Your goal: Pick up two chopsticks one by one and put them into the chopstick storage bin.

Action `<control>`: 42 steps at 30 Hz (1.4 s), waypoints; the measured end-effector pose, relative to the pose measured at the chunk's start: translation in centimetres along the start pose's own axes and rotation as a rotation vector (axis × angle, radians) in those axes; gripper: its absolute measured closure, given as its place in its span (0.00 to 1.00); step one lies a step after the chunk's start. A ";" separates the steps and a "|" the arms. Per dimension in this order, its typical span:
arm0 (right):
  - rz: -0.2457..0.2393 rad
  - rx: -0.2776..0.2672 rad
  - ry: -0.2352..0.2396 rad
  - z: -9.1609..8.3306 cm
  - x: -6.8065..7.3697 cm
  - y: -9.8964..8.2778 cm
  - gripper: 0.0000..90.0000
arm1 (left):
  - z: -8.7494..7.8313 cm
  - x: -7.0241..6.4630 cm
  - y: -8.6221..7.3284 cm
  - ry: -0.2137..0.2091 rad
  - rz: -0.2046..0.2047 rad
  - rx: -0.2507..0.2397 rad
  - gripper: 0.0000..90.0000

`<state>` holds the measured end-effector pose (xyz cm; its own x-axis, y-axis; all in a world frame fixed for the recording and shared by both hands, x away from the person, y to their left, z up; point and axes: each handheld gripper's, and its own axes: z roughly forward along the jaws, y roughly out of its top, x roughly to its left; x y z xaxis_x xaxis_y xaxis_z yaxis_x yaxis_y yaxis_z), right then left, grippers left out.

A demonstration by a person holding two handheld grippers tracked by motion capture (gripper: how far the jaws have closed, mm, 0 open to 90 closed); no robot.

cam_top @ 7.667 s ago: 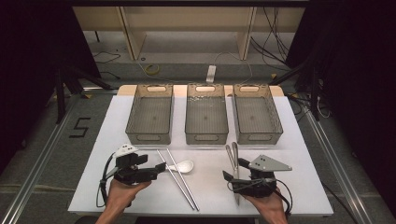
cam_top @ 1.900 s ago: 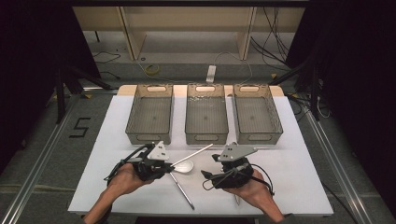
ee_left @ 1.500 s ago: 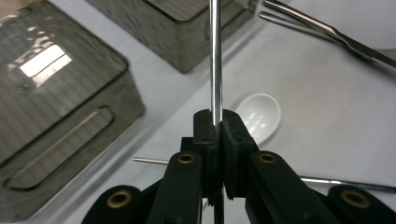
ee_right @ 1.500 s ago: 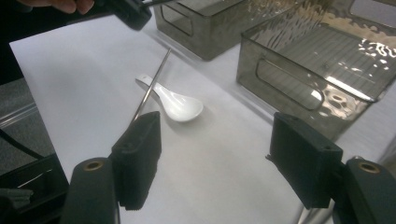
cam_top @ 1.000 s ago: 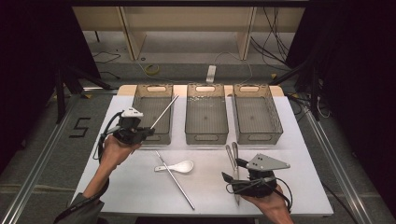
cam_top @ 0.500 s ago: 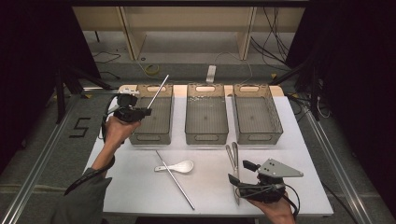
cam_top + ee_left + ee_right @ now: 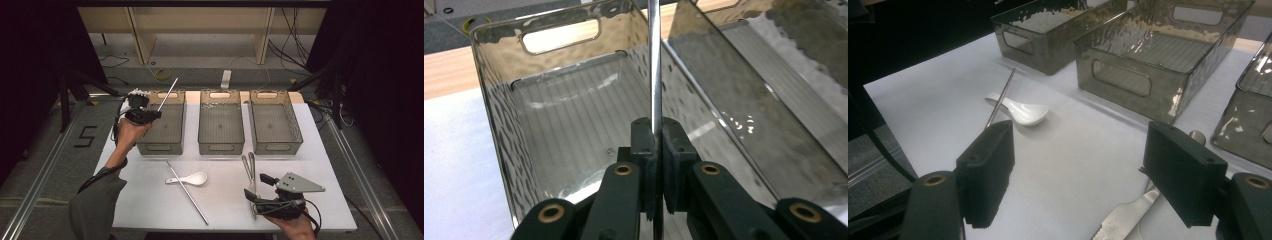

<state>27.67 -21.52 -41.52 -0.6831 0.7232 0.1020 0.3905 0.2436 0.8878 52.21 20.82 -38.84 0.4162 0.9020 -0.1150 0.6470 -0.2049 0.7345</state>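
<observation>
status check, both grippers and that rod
Left gripper shut on rod, above left bin. Right gripper open, over knife. Nothing blocking.

Two hand-held black grippers, one grey-sleeved arm

The left gripper [image 7: 141, 114] is a black block with a pale, whitish part on top and a dark cable looping down from it; up close, its two flat black fingers [image 7: 644, 150] ride on black link arms pinned with brass-coloured rivets, with small screws set in the faces. The right gripper [image 7: 272, 198] carries a grey three-cornered plate [image 7: 297, 183] on top and a black cable curling off its side; its finger pads [image 7: 988, 172] are thick black rectangular blocks on brass-riveted arms. The left arm wears a grey sleeve [image 7: 92, 207].
</observation>
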 end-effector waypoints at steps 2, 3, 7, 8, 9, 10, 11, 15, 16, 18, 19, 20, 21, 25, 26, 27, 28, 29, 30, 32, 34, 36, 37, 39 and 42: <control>0.000 0.002 0.003 0.0 0.1 0.0 0.32 | 0.4 0.2 -0.1 0.006 -0.009 0.003 0.94; 0.000 0.003 0.004 0.1 0.1 -0.1 0.32 | 0.6 0.3 -0.2 0.011 -0.010 0.004 0.94; -0.005 0.006 0.006 0.1 0.1 -0.1 0.32 | 1.3 0.5 -0.4 0.023 -0.020 0.016 0.94; -0.005 0.006 0.006 0.1 0.1 -0.1 0.32 | 1.4 0.6 -0.5 0.023 -0.022 0.017 0.94; -0.005 0.005 0.006 0.1 0.1 -0.1 0.32 | 1.6 0.7 -0.6 0.024 -0.026 0.020 0.94; -0.003 0.005 0.007 0.1 0.1 -0.1 0.32 | 1.7 0.7 -0.7 0.026 -0.025 0.025 0.94; -0.003 0.005 0.007 0.1 0.1 -0.1 0.32 | 1.8 0.7 -0.8 0.029 -0.026 0.025 0.94; 0.001 0.013 0.011 0.1 0.1 -0.2 0.32 | 2.0 0.8 -0.9 0.031 -0.012 0.028 0.94; -0.002 0.011 0.013 0.2 0.1 -0.2 0.32 | 2.1 0.7 -0.9 0.040 -0.003 0.026 0.94; -0.006 0.015 0.016 0.2 0.1 -0.2 0.32 | 2.2 0.7 -1.1 0.045 0.003 0.029 0.94; -0.008 0.018 0.014 0.2 0.2 -0.2 0.32 | 2.3 0.8 -1.1 0.045 0.006 0.033 0.94; -0.010 0.019 0.016 0.2 0.3 -0.1 0.32 | 2.3 0.8 -1.2 0.045 -0.001 0.026 0.89; -0.010 0.019 0.016 0.2 0.3 -0.1 0.32 | 2.3 0.8 -1.3 0.048 -0.006 0.016 0.89; -0.004 0.020 0.014 0.2 0.1 -0.1 0.32 | 1.6 0.4 -1.4 0.046 -0.025 -0.003 0.58; -0.004 0.020 0.014 0.2 0.1 -0.1 0.32 | 1.3 0.3 -1.4 0.042 -0.044 -0.001 0.58; -0.002 0.019 0.013 0.1 0.1 -0.1 0.32 | 0.9 0.0 -1.4 0.038 -0.054 0.008 0.54; -0.004 0.021 0.011 0.1 0.2 -0.2 0.32 | 0.3 -0.3 -1.5 0.032 -0.059 0.004 0.46; -0.007 0.020 0.011 0.1 0.2 -0.2 0.32 | -0.2 -0.8 -1.7 0.031 -0.061 0.000 0.42; -0.007 0.020 0.011 0.1 0.2 -0.2 0.32 | -0.8 -1.2 -2.0 0.037 -0.061 -0.003 0.42; -0.005 0.025 0.010 0.1 0.2 -0.2 0.32 | -2.0 -2.0 -2.9 0.035 -0.072 -0.018 0.37; -0.006 0.026 0.011 0.1 0.3 -0.2 0.32 | -3.3 -2.5 -3.9 0.026 -0.082 -0.030 0.36; -0.007 0.028 0.011 0.1 0.3 -0.2 0.32 | -4.4 -2.9 -4.9 0.004 -0.118 -0.043 0.34; -0.005 0.027 0.013 0.1 0.4 -0.2 0.32 | -4.7 -2.9 -5.4 -0.014 -0.141 -0.038 0.34; -0.008 0.030 0.014 0.2 0.5 -0.2 0.32 | -5.3 -3.0 -6.4 -0.068 -0.189 -0.020 0.31; 0.001 0.037 0.038 0.5 0.6 -0.3 0.32 | -5.5 -3.5 -8.1 -0.111 -0.233 0.005 0.28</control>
<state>27.45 -20.86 -41.91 -0.7050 0.6989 0.1204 0.4133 0.2669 0.8706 41.98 21.43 -40.75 0.3226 0.8779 -0.3539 0.7365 0.0020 0.6764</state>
